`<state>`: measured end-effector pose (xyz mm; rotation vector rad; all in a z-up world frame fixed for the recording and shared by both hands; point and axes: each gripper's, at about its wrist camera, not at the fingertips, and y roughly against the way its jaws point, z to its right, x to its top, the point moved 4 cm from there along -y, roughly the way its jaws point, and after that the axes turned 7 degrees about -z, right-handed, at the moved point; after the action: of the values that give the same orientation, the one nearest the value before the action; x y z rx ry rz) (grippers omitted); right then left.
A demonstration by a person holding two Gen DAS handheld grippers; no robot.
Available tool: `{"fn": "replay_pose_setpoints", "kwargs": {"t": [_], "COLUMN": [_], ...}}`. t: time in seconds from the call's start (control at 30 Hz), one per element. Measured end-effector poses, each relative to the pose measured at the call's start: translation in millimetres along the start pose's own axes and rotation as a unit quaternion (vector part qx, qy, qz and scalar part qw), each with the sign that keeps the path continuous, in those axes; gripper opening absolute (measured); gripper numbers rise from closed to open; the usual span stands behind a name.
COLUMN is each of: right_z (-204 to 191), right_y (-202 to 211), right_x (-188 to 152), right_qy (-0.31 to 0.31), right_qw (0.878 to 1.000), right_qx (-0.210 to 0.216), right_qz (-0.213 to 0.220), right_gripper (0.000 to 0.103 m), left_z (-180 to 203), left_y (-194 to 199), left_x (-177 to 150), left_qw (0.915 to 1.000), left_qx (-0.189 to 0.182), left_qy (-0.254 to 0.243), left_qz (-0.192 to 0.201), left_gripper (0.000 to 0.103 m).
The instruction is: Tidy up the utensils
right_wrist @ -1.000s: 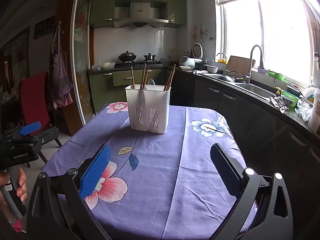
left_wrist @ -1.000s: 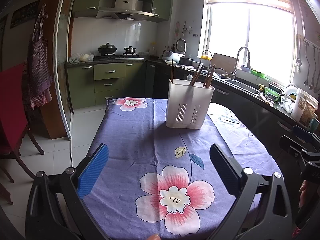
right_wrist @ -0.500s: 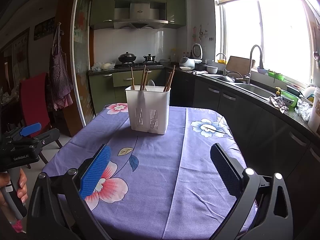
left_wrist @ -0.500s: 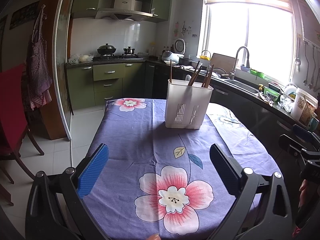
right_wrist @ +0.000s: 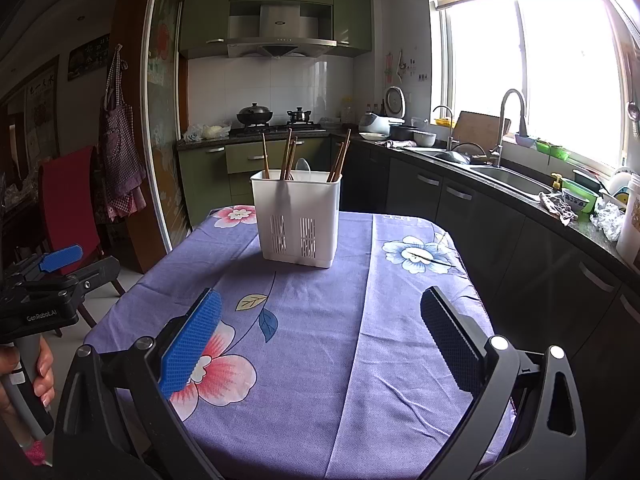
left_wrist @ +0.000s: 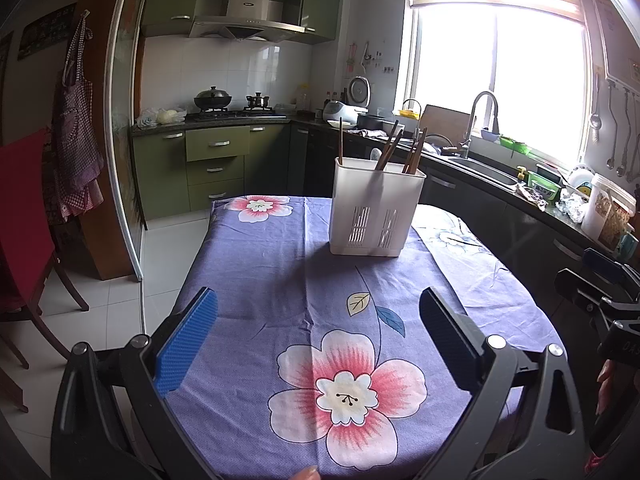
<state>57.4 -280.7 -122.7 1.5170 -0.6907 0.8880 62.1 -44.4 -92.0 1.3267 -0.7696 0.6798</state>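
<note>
A white slotted utensil holder stands upright on the far part of the table, also in the right wrist view. Several brown chopsticks and a pale spoon stick out of its top. My left gripper is open and empty, held above the near end of the table, well short of the holder. My right gripper is open and empty, also at the near end. Each gripper shows at the edge of the other's view.
The table wears a purple flowered cloth. A red chair stands to the left. A dark counter with sink and jars runs along the right, close to the table's edge. Green cabinets and a stove lie beyond.
Both grippers stay open and nearly still. The left wrist view has drifted slightly, so the holder sits a touch lower-left in it.
</note>
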Motion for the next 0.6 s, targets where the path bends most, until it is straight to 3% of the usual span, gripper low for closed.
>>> {"fn": "replay_pose_setpoints", "kwargs": {"t": [0.6], "right_z": [-2.2], "right_y": [-0.4], "right_x": [-1.5], "right_qy": [0.001], "right_qw": [1.0], "right_qx": [0.0], "right_qz": [-0.002], "right_gripper": [0.098], "left_z": [0.2], "left_y": [-6.4], "left_x": [2.2], "left_qw": [0.9997], "left_qx": [0.011], "left_qy": [-0.008], "left_qz": [-0.02], "left_gripper": [0.096]}}
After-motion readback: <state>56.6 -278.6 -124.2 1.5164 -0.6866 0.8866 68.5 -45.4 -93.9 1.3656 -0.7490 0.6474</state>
